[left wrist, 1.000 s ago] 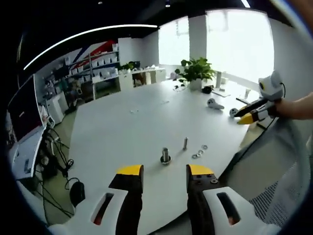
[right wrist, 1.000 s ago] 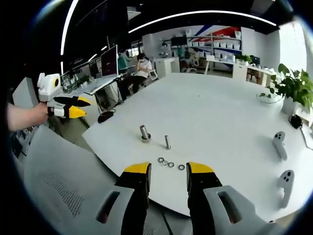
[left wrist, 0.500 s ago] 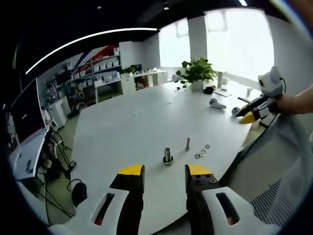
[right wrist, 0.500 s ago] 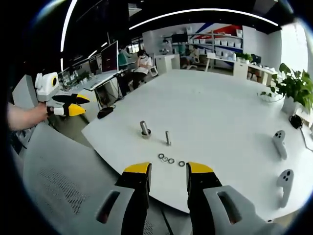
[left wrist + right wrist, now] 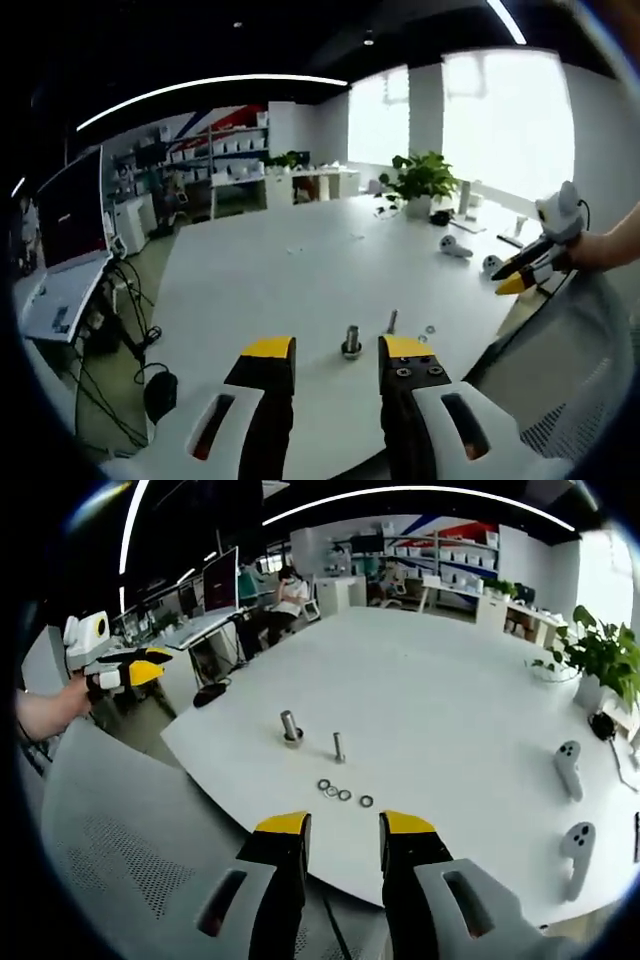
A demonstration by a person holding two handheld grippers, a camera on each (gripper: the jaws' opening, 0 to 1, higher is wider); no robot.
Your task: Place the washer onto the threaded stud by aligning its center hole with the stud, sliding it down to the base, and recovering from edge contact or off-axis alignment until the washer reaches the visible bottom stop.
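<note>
No legible writing or labels anywhere. Four small silver washers [image 5: 340, 793] lie flat in a short row on the white table [image 5: 450, 720], near its front edge. Just behind them stands a thin threaded stud [image 5: 339, 747], upright, with a thicker bolt [image 5: 290, 727] beside it. Right gripper [image 5: 342, 826] hangs off the table edge, jaws apart, empty. Left gripper [image 5: 331, 350] likewise has its jaws apart and empty, bolt [image 5: 351, 341] seen between them.

Two studs [image 5: 291, 727] side by side on table [image 5: 450, 710] — washers [image 5: 344, 795] in front, nearer the edge
</note>
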